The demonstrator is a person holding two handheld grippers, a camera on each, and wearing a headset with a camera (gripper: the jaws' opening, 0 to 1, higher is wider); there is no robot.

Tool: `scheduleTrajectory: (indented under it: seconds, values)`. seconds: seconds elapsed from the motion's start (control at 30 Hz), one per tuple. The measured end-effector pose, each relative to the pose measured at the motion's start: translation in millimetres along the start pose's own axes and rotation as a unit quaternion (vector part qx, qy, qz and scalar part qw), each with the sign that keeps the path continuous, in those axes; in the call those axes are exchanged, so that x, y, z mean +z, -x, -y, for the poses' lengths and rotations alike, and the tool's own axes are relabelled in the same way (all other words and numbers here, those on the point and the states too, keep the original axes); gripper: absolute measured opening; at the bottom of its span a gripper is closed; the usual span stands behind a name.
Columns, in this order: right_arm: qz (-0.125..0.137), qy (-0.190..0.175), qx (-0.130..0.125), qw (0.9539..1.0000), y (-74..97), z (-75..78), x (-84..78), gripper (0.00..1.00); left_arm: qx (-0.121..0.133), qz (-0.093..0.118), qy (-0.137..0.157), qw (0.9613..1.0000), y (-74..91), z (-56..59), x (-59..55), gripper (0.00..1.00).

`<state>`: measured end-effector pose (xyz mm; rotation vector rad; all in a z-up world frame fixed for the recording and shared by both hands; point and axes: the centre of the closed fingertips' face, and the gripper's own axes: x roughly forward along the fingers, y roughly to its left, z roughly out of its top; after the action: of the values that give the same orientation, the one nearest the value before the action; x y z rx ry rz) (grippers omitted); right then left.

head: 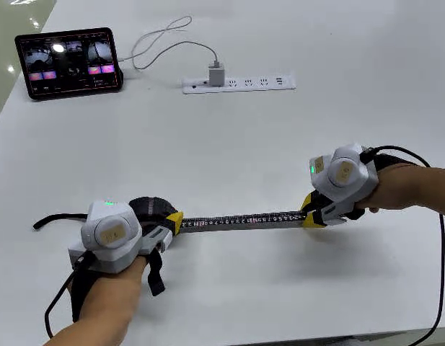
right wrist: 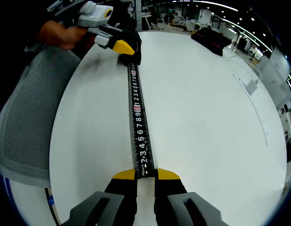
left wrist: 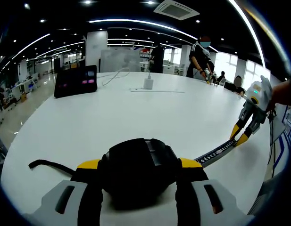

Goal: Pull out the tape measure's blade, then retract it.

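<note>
The left gripper (left wrist: pixel 139 165) is clenched around the round black tape measure case (head: pixel 151 209), which sits on the white table (head: pixel 244 137) near the person's edge. The right gripper (right wrist: pixel 146 175) pinches the tip of the black numbered steel blade (right wrist: pixel 138 117) (white numerals, one red mark). The blade lies drawn out flat between the two grippers.

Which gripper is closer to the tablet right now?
Left. The left gripper holds the tape measure case on the side of the table where the tablet is; the right gripper pinches the end of the blade, farther off.
</note>
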<state>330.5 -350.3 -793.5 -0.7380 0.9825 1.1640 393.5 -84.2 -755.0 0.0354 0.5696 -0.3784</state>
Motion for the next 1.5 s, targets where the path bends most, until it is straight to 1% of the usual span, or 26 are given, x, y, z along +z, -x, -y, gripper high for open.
scheduleTrajectory:
  seconds: [0.03,0.1,0.17,0.23,0.27,0.3,0.33,0.4,0.63,0.77,0.8,0.83,0.87,0.97,1.2,1.37,1.5]
  values:
    - [-0.001,0.004,0.000,1.0000,-0.2,0.1,0.2,0.09,0.000,-0.001,0.000,1.0000,0.0,0.0,-0.1,0.58]
    - [-0.007,-0.005,-0.001,1.0000,-0.9,0.2,1.9,0.09,0.000,-0.001,0.001,1.0000,0.2,0.3,-0.3,0.58]
    - [-0.013,0.001,-0.001,0.9999,-1.3,-0.2,2.4,0.09,0.000,-0.002,0.000,1.0000,0.3,0.4,-0.3,0.58]
    - [-0.017,-0.012,-0.001,0.9998,-1.4,0.1,3.0,0.09,0.000,-0.004,0.000,1.0000,0.3,0.5,-0.7,0.58]
    - [-0.016,-0.010,-0.001,0.9998,-1.5,0.2,3.3,0.09,0.000,-0.004,0.000,1.0000,0.1,0.4,-0.6,0.58]
    - [-0.017,-0.024,-0.002,0.9996,-1.9,0.8,3.5,0.09,0.000,-0.005,0.001,1.0000,0.3,0.5,-0.7,0.58]
    - [-0.017,-0.025,-0.001,0.9995,-2.1,1.4,4.0,0.09,0.000,-0.005,0.001,1.0000,0.3,0.6,-0.7,0.58]
    - [-0.019,-0.015,0.000,0.9997,-2.4,-0.2,5.0,0.09,-0.001,-0.007,0.001,1.0000,0.5,0.8,-0.9,0.58]
    - [-0.023,-0.019,0.003,0.9995,-2.6,0.6,5.8,0.09,-0.001,-0.010,0.001,0.9999,-0.5,0.7,-1.3,0.58]
    - [-0.025,-0.008,0.006,0.9996,-3.2,0.3,6.6,0.09,-0.001,-0.010,0.001,0.9999,-0.7,0.5,-1.2,0.58]
    - [-0.025,-0.012,0.006,0.9996,-3.5,0.6,7.0,0.09,-0.001,-0.010,0.001,0.9999,-1.0,0.2,-1.1,0.58]
    - [-0.026,-0.027,0.006,0.9993,-3.6,0.6,7.2,0.09,-0.001,-0.010,0.001,0.9999,-1.0,0.3,-1.1,0.58]
    - [-0.025,-0.030,0.007,0.9992,-3.6,1.1,7.6,0.09,-0.001,-0.010,0.001,0.9999,-1.0,0.2,-1.0,0.58]
    - [-0.025,-0.017,0.007,0.9995,-3.8,0.3,7.9,0.09,-0.001,-0.010,0.001,0.9999,-1.0,0.3,-1.0,0.58]
    - [-0.023,-0.015,0.006,0.9996,-4.7,0.7,9.6,0.10,0.000,-0.012,0.001,0.9999,-1.6,-0.1,-0.8,0.58]
    - [-0.028,-0.006,0.004,0.9996,-5.6,0.3,11.1,0.10,-0.001,-0.013,0.001,0.9999,-1.7,-0.1,-0.8,0.58]
    - [-0.030,-0.007,0.003,0.9995,-5.8,0.2,11.7,0.10,-0.001,-0.014,0.001,0.9999,-1.6,-0.2,-0.9,0.58]
